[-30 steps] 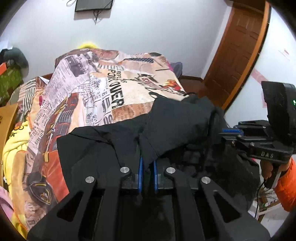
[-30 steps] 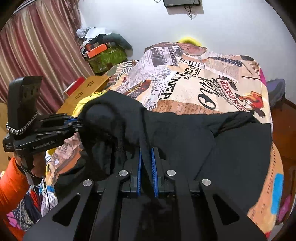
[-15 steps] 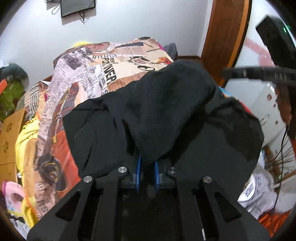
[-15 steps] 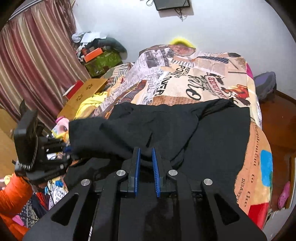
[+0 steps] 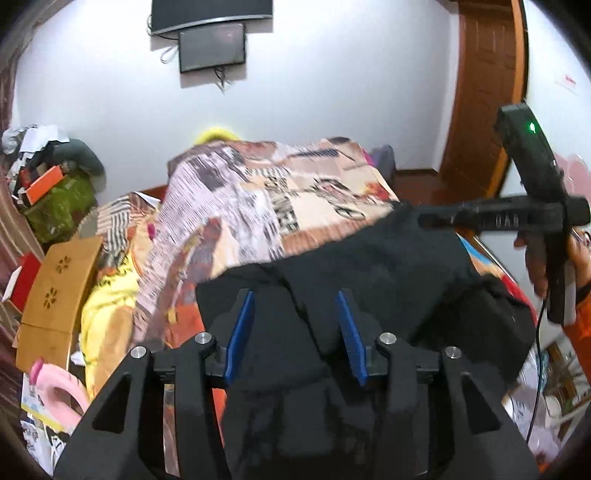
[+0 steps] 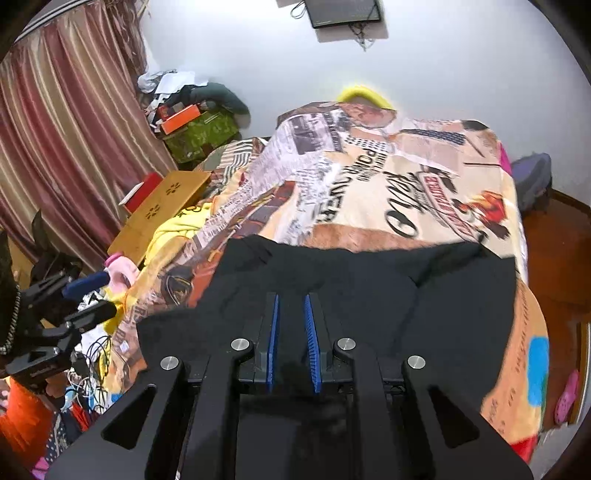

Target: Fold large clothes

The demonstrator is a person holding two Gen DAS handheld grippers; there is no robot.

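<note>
Both claws hang over the black garment point(image 6: 369, 295) on the bed point(image 6: 406, 192). The left claw point(image 5: 295, 332) gapes wide, the right claw point(image 6: 291, 339) narrow, both empty. Loose folds may slump unevenly.

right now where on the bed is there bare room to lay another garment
Bare printed bedspread beyond the black garment, up to the far wall. The garment covers the near end. Crowded along the curtain side: yellow cloth, cardboard box, pink slipper.

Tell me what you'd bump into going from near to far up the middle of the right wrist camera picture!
Right gripper → black garment → newspaper-print bedspread → yellow pillow → white wall → wall-mounted screen.
</note>
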